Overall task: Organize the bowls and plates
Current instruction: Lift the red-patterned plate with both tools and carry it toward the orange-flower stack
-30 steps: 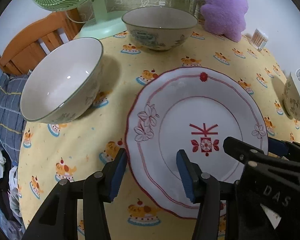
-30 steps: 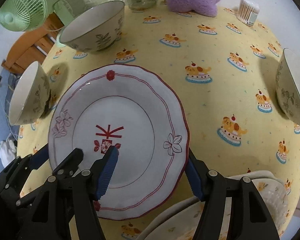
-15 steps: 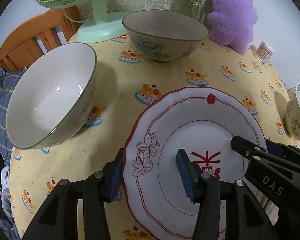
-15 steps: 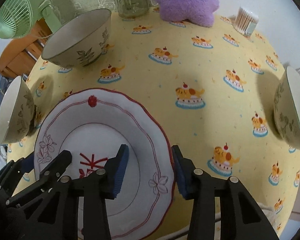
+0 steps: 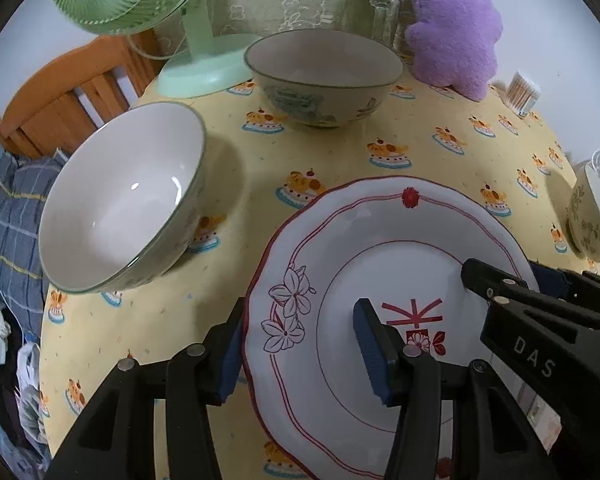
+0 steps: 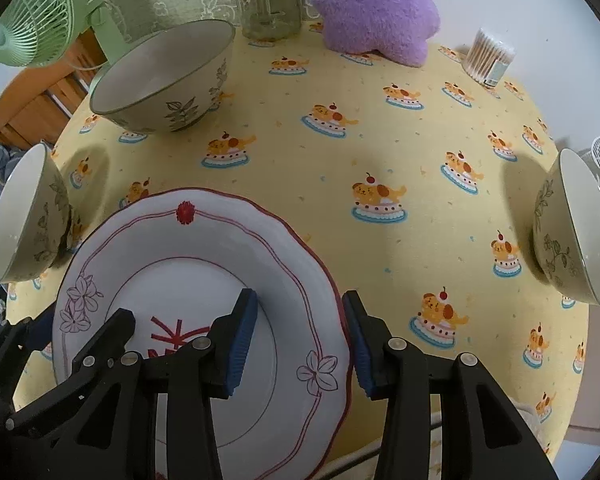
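Only rightward: cotton swabs [image 6: 490, 58], upright.
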`<state>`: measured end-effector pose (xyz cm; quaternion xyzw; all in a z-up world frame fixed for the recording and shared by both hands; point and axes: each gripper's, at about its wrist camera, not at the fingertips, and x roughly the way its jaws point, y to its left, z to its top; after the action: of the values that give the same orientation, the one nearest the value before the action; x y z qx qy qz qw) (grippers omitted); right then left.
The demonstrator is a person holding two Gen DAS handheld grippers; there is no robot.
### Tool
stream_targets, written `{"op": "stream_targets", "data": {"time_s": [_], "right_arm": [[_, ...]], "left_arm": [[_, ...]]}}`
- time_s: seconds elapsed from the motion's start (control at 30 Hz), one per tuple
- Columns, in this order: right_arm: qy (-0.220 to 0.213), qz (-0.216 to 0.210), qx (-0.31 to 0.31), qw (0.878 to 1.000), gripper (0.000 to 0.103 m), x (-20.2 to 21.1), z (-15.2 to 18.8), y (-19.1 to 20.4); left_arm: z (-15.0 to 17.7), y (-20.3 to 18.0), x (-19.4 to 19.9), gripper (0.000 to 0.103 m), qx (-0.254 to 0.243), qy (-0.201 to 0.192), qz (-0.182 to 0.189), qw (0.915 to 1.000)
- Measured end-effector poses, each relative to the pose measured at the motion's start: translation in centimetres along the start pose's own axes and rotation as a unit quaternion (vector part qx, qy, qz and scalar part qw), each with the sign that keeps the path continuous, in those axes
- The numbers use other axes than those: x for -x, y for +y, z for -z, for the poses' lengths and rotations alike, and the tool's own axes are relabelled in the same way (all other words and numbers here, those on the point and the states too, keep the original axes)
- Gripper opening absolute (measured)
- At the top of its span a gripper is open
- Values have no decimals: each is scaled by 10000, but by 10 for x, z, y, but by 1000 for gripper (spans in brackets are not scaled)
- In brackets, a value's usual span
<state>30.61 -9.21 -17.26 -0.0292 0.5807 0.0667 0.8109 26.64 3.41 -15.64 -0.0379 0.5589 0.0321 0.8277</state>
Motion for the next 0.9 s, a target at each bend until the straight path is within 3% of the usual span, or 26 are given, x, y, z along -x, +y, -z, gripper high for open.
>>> {"op": "stream_targets", "data": {"time_s": [0.5,0.9], "right_arm": [[-124,156,-181,9996,47,64,18,16],[-337,538,-932,9936,47,114,58,-29]], "left_arm": [[16,13,58,52,-120,-132,297,9994],[36,-33,90,51,-699,-183,807,9941]]}}
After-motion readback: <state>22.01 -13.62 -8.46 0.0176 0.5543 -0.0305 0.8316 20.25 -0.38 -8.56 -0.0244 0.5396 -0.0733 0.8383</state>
